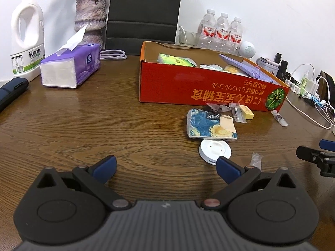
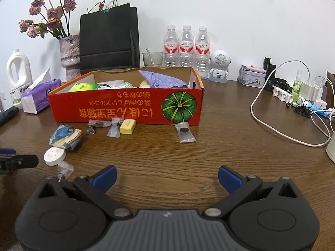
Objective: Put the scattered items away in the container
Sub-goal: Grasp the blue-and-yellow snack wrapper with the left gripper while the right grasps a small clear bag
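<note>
Left gripper (image 1: 166, 168) spread wide and empty above the wooden tabletop (image 2: 219, 138), scattered starry-print tissue pack (image 2: 65, 137), white disc (image 2: 54, 156), yellow eraser (image 2: 127, 126) and sachets along the red cardboard box (image 2: 125, 109) front wall, right gripper (image 2: 167, 176) likewise released, holding nothing.

Both views are evenly and softly lit from overhead. The wooden table (image 1: 104, 125) carries a mild sheen and only faint shadows. Fisheye distortion bends the edges, the corners vignette dark, and the white wall (image 2: 251, 21) looks slightly overexposed.
</note>
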A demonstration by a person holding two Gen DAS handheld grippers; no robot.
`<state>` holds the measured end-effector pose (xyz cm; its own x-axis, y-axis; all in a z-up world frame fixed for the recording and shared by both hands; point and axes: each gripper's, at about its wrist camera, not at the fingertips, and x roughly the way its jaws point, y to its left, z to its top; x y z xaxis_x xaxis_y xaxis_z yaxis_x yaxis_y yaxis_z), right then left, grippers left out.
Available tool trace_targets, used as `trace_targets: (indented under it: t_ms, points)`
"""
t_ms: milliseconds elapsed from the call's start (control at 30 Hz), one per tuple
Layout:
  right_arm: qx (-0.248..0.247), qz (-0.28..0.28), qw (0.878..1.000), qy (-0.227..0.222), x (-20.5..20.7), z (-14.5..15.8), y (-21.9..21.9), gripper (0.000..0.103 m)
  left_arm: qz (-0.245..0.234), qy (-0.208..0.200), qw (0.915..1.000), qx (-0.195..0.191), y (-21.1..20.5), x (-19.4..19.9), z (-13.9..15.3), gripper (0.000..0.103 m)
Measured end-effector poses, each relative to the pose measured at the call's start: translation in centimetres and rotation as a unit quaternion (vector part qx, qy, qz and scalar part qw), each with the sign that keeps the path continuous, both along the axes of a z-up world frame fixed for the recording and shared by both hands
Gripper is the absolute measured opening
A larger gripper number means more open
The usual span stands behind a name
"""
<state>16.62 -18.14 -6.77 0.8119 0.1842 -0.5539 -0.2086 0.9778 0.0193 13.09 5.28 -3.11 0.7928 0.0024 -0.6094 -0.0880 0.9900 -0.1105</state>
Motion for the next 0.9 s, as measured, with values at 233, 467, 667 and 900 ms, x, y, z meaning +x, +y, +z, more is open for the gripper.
trace_targets:
  t_ms: [233,467,667,900]
  points:
    - [-0.016,0.002,1.000,-0.004,2.6,0.5,-0.1,0.103,-0.033,-0.021,0.9992,0.002,-2.0,2.0,1.5,0.103]
    - [-0.034,0.008,0.999,0.015,7.9,0.8,-0.7,0.081,-0.046,0.020,0.9987,0.005,-4.6,7.3,1.5,0.103]
    - [-0.028,0.013,0.999,0.033,10.6,-0.3,-0.6,0.059,-0.028,0.042,0.9987,0.011,-5.2,9.1,0.3,0.103]
    - [-0.010,0.021,0.999,0.032,11.0,-0.8,-0.6,0.029,-0.025,0.029,0.9992,0.011,-4.9,8.8,0.2,0.094]
